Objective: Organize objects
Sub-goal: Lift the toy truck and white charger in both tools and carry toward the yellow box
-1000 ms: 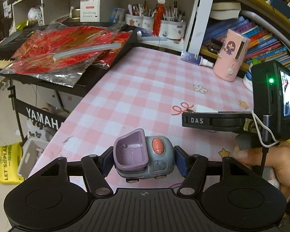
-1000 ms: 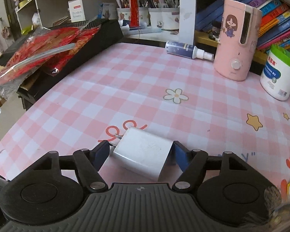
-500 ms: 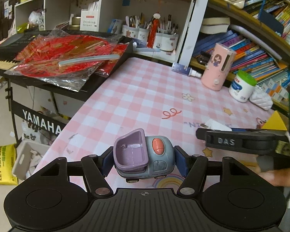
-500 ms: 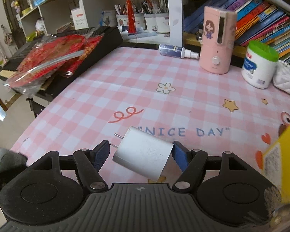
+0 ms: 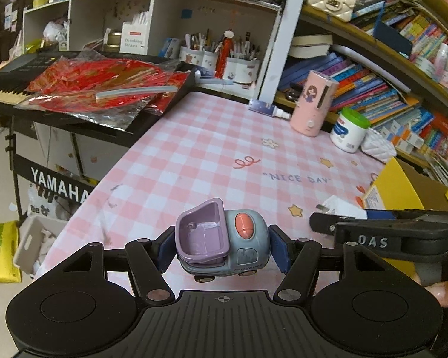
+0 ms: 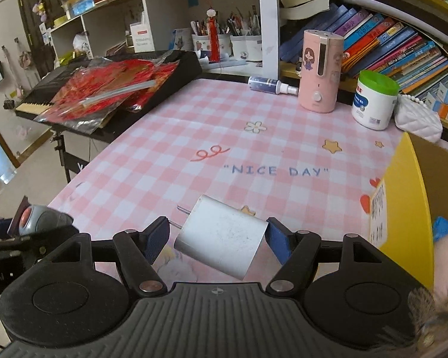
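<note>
My left gripper (image 5: 222,246) is shut on a grey toy truck with a purple bucket (image 5: 221,238) and holds it above the near edge of the pink checked table (image 5: 212,149). My right gripper (image 6: 218,240) is shut on a white plug adapter (image 6: 221,240), tilted, held above the table. The adapter also shows in the left wrist view (image 5: 340,207), and the toy truck shows in the right wrist view (image 6: 40,219). A yellow cardboard box (image 6: 409,214) stands open at the right, with soft things inside.
At the table's back stand a pink dispenser (image 6: 321,70), a green-lidded white jar (image 6: 373,101), a lying spray bottle (image 6: 268,85) and a white quilted pouch (image 6: 418,116). A keyboard with red foil packets (image 5: 104,89) sits left. Bookshelves rise behind.
Both grippers have lifted and pulled back from the table with their objects. The yellow box has come into view at the right.
</note>
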